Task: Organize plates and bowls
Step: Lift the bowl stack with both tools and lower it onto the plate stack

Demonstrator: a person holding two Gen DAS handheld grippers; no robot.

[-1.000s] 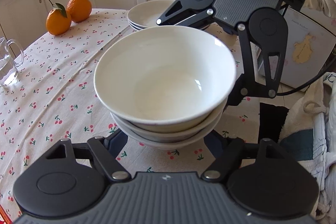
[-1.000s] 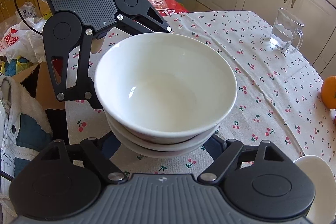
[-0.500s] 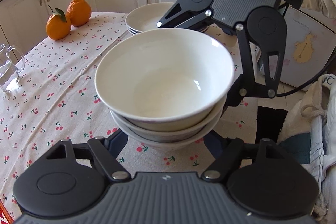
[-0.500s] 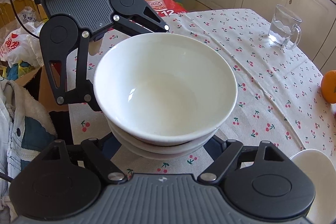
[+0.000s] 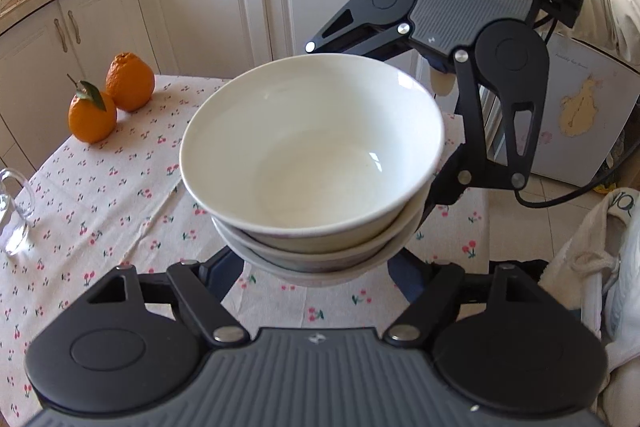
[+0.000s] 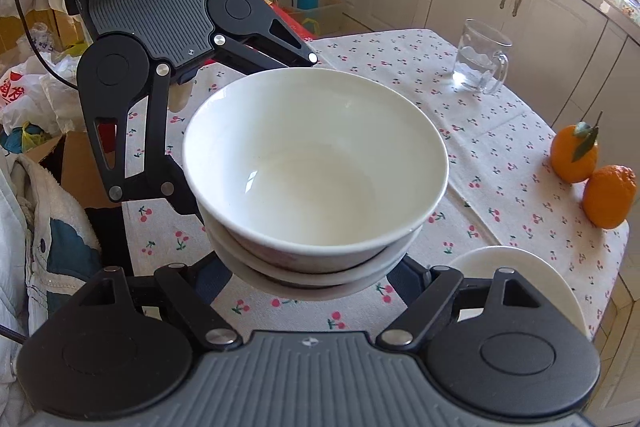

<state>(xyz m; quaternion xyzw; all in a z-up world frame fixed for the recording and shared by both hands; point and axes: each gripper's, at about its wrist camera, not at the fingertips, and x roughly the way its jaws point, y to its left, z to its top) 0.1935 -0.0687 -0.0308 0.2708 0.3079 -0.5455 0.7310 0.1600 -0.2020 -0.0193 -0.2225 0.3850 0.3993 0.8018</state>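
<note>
**Bowl stack held between both grippers, off the table**

A stack of white bowls (image 5: 312,163) — three nested, as far as the rims can be counted — hangs above the cherry-print tablecloth (image 5: 100,187), clear of it, with cloth showing under its foot. The left gripper (image 5: 316,267) takes it from one side and the right gripper (image 6: 316,275) from the opposite side, each reaching under the lowest bowl's flare. Neither pair of jaws is closed tight; each stands partly open around the curve of the bottom bowl, and the stack appears to be carried between the two tools rather than pinched by either one. Where exactly the pads touch is hidden by the bowls, so whether each is clamping or merely cradling I cannot tell for certain.

The step in hand looks like the carry: bowls already gathered, now in transit. In the right wrist view a pile of white plates (image 6: 520,279) lies near the table edge, just beside the gripper's linkage — a likely destination, on it or next to it.

The next move calls for both hands to travel together at matching height, keeping the stack level, then lower it squarely before either side lets go. The two oranges (image 6: 592,175) and the glass mug (image 6: 480,63) stand well apart from that path.
</note>
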